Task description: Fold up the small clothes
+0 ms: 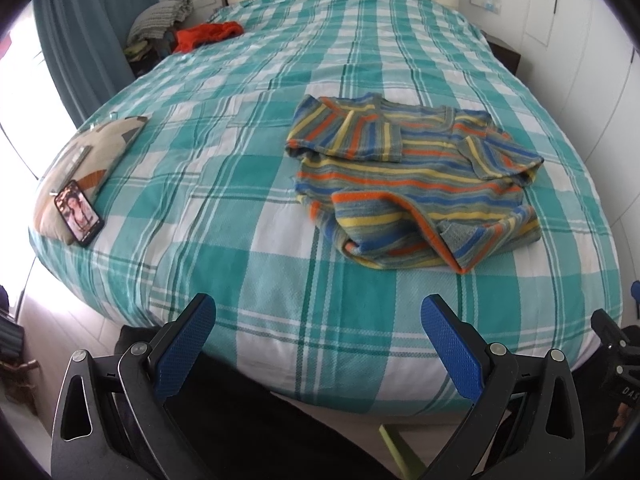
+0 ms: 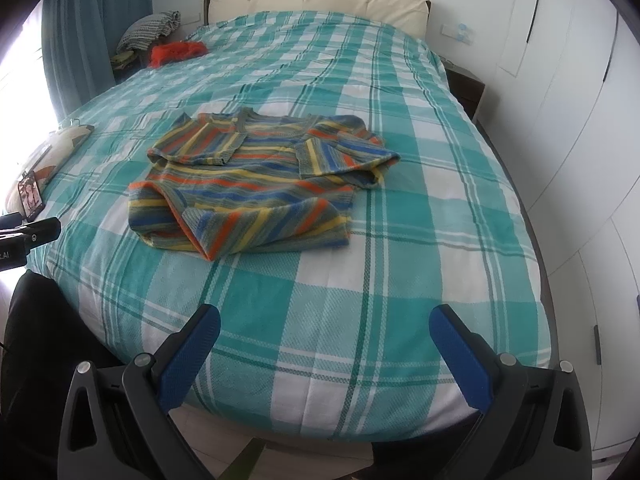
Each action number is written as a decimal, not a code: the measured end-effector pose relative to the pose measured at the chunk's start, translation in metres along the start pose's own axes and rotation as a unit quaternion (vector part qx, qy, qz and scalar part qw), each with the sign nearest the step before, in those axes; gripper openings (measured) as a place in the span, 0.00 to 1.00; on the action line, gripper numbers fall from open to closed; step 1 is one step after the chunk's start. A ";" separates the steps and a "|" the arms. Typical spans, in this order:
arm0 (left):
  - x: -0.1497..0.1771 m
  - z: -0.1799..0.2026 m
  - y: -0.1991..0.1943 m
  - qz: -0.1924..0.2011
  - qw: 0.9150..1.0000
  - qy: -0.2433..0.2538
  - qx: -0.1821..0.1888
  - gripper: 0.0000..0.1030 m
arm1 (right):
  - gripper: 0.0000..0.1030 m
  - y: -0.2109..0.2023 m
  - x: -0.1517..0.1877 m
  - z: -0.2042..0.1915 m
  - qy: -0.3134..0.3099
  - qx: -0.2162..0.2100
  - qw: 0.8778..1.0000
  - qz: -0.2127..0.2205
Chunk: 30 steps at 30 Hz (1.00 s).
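Observation:
A small striped shirt (image 1: pixel 412 180) in orange, yellow, blue and grey lies partly folded on the teal plaid bed (image 1: pixel 248 208), sleeves tucked in and the hem turned up. It also shows in the right wrist view (image 2: pixel 256 184). My left gripper (image 1: pixel 318 312) is open and empty, held near the bed's front edge, well short of the shirt. My right gripper (image 2: pixel 324 322) is open and empty, also at the front edge on the bed (image 2: pixel 400 240).
A phone (image 1: pixel 78 212) rests on a beige cushion (image 1: pixel 88 160) at the bed's left edge. An orange garment (image 1: pixel 208 34) and a pile of clothes (image 1: pixel 160 20) lie at the far left corner. White wardrobes (image 2: pixel 580 100) stand at right.

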State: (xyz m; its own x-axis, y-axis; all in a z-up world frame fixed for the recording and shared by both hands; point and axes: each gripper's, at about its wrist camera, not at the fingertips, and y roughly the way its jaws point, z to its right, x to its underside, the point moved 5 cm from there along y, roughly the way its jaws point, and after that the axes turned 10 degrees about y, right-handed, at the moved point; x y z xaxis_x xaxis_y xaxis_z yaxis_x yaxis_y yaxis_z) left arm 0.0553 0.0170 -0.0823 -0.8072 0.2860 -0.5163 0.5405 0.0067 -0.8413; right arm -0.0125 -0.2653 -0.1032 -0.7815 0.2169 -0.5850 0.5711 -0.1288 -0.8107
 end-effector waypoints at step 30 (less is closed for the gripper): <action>0.047 -0.075 0.027 -0.043 0.994 -0.098 -0.028 0.99 | 0.99 0.045 0.045 -0.082 -0.268 -0.380 0.857 -0.224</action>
State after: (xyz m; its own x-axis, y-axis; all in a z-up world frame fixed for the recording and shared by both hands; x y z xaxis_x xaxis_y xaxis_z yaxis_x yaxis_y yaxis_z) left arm 0.0494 0.1025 -0.1174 -0.8792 0.0899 -0.4679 0.4745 0.0771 -0.8769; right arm -0.0016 -0.1815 -0.1642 -0.8521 -0.4211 -0.3107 0.0237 0.5620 -0.8268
